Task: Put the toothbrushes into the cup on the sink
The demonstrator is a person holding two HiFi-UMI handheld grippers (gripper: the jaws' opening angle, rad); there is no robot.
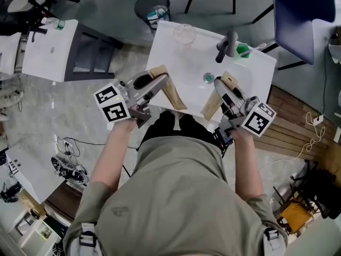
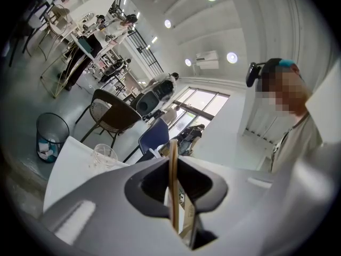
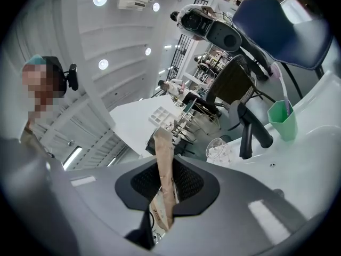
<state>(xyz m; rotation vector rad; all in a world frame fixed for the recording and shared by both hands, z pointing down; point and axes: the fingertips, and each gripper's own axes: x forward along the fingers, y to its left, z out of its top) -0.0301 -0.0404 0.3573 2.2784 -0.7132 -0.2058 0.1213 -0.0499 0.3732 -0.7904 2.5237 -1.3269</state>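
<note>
Each tool is clamped on a brown paper packet (wrapped toothbrushes, I judge): the left tool [image 1: 159,82] grips the left packet [image 1: 173,96] and the right tool [image 1: 226,89] the right packet [image 1: 210,106]. Both packets are held over the sink's [image 1: 186,63] near rim, well short of the green cup [image 1: 243,50] beside the faucet [image 1: 228,44].

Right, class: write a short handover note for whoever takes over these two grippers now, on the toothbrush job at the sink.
Left gripper: shut on a brown packet, at the front of the sink.
Right gripper: shut on a second packet.
Cup: back right of the sink, by the tap; one handle seems to stand in it.
Done: both packets are in hand.
Left: carry them to the cup.
</note>
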